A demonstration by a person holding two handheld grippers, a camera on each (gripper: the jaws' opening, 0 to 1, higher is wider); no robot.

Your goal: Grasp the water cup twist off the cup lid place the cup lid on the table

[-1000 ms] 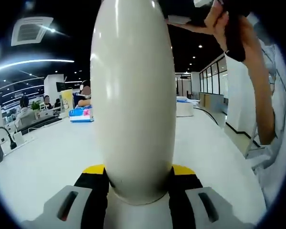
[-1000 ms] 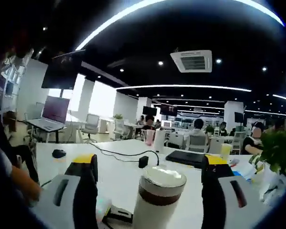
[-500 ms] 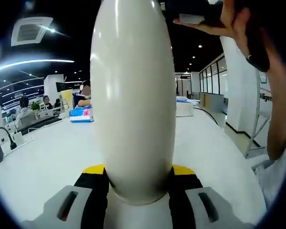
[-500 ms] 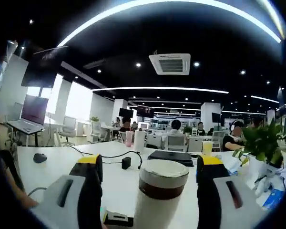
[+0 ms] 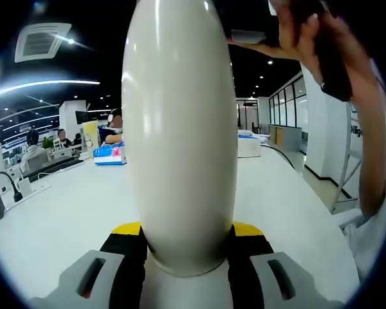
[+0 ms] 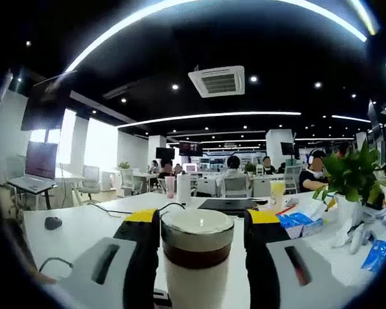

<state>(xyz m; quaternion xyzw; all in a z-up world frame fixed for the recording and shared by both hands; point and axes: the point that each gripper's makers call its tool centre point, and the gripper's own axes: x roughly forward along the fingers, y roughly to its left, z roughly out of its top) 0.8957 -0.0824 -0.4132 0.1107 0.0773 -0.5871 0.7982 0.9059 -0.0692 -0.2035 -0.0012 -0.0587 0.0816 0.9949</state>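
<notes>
A: Nearest in the left gripper view?

B: Left hand-held gripper (image 5: 186,248), yellow-tipped black jaws clamped on the lower part of the water cup (image 5: 179,129). Smooth, glossy, cream-white body, bulging through the middle, rising upright from the jaws to the top of the view.

A: And around it?

B: Up and to the right, a hand (image 5: 309,32) wrapped round a dark grip, beside the top of the cup. Behind, a white bench (image 5: 58,219) stretching away, seated people far off at the left.

A: Nearest in the right gripper view?

B: Right hand-held gripper (image 6: 201,222), jaws drawn in narrow, one on each side of the cup lid (image 6: 197,225). Left jaw right against the lid's edge, right jaw just beside it; cannot tell whether pressing. Round lid, pale flat top, dark brown band beneath, sitting on the cream body and not yet off.

A: Farther back?

B: White bench, with a dark mouse (image 6: 52,223) at the left and a cable trailing nearby. Beyond the lid, a closed dark laptop (image 6: 228,205). At the right, a leafy green plant (image 6: 354,174). Farther off, seated people at desks. Overhead, a square ceiling air unit (image 6: 219,80) and long curved light strips.
</notes>
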